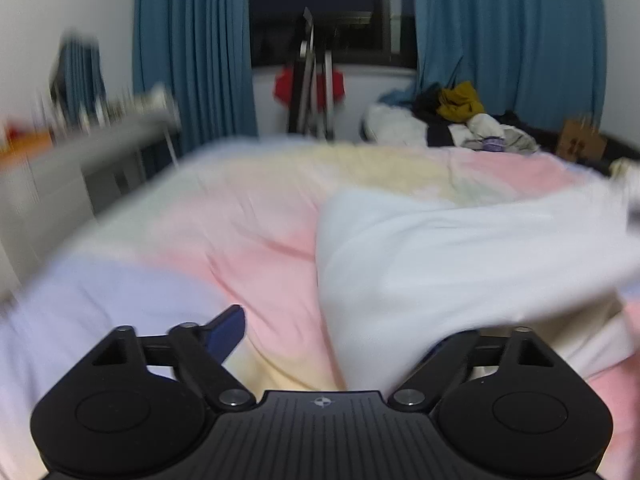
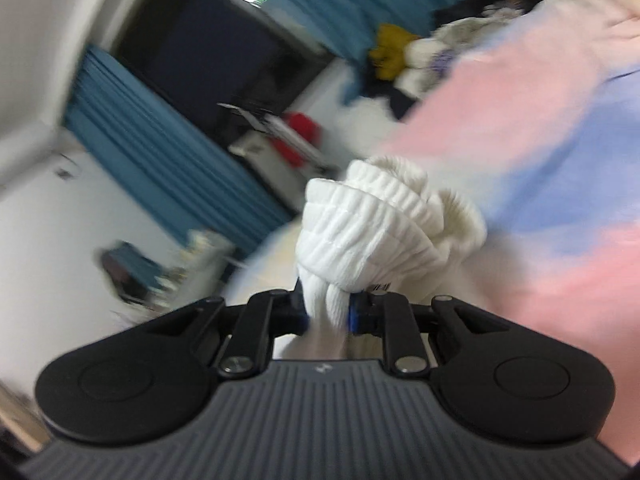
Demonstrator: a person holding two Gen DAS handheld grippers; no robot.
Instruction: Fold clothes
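A white garment (image 1: 440, 252) lies spread across the right half of the pastel bed cover (image 1: 248, 232) in the left wrist view. My left gripper (image 1: 336, 336) is open just above the bed, its blue left fingertip (image 1: 226, 330) showing and its right finger hidden under the garment's near edge. In the right wrist view my right gripper (image 2: 328, 312) is shut on a bunched ribbed part of the white garment (image 2: 372, 232) and holds it lifted, tilted, over the pink and blue cover (image 2: 560, 160).
A heap of other clothes (image 1: 464, 120) lies at the far end of the bed. A grey table (image 1: 80, 148) stands to the left. Blue curtains (image 1: 192, 48), a dark window and a folded rack (image 1: 312, 88) are behind.
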